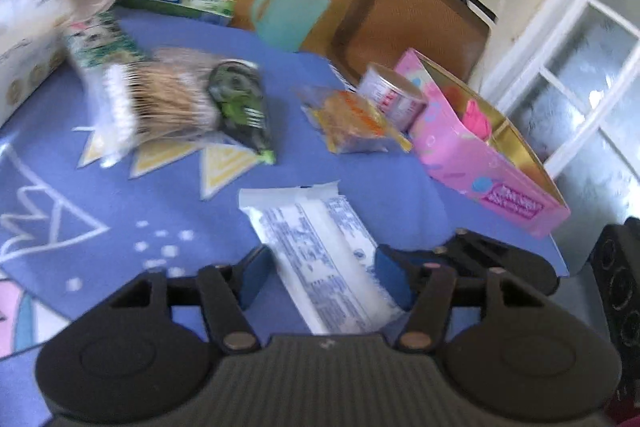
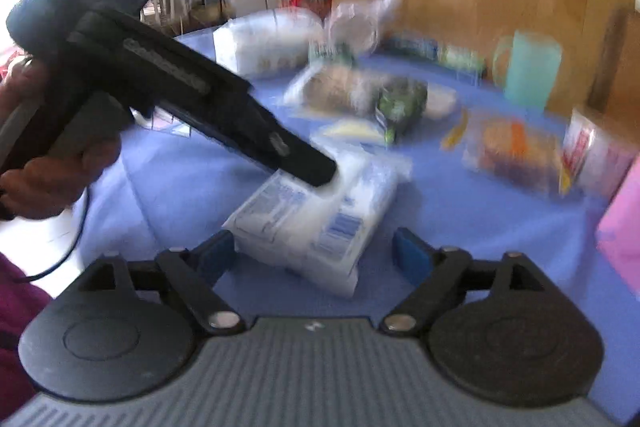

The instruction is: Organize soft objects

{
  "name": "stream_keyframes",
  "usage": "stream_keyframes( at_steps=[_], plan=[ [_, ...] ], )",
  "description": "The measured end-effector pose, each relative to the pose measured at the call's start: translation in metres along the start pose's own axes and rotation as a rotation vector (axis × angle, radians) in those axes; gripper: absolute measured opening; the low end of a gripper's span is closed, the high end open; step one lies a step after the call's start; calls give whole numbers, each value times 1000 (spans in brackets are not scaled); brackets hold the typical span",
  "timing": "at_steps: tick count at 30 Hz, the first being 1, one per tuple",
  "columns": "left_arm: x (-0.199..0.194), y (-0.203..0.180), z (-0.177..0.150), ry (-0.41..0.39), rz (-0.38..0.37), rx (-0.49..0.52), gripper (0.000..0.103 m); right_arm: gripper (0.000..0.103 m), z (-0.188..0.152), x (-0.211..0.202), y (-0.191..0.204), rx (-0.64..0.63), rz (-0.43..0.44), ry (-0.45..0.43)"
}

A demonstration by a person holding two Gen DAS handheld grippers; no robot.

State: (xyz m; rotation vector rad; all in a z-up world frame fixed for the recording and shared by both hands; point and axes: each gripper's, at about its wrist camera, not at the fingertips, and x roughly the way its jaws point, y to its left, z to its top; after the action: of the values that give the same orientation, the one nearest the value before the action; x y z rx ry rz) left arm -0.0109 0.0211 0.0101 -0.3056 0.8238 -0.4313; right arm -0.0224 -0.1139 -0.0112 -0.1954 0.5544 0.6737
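A white soft packet [image 1: 316, 259] with blue print lies lengthwise between my left gripper's [image 1: 324, 277] blue pads, which press on both of its sides. In the right wrist view the same packet [image 2: 316, 223] sits just above the blue tablecloth [image 2: 460, 227]. There the left gripper [image 2: 320, 175] reaches down from the left onto its far end. My right gripper [image 2: 316, 255] stands open around the near end of the packet, with a gap at the right pad [image 2: 410, 259]. A hand [image 2: 52, 179] holds the left gripper's handle.
Beyond the packet lie a green pouch [image 1: 240, 103], a bag of wooden sticks [image 1: 172, 95], an orange snack bag [image 1: 352, 123] and a tin can [image 1: 394, 95]. An open pink box [image 1: 480, 163] stands at the right table edge. A teal cup [image 1: 288, 13] and toothpaste box [image 1: 176, 1] are at the back.
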Motion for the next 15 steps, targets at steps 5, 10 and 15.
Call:
stream_keyframes(
  at_steps=[5, 10, 15],
  plan=[
    [-3, -27, 21, -40, 6, 63, 56, 43, 6, -13, -12, 36, -150, -86],
    [6, -75, 56, -89, -98, 191, 56, 31, 11, -47, -62, 213, -280, -184],
    [25, -143, 81, -143, -151, 360, 56, 31, 11, -85, -92, 244, -461, -284]
  ],
)
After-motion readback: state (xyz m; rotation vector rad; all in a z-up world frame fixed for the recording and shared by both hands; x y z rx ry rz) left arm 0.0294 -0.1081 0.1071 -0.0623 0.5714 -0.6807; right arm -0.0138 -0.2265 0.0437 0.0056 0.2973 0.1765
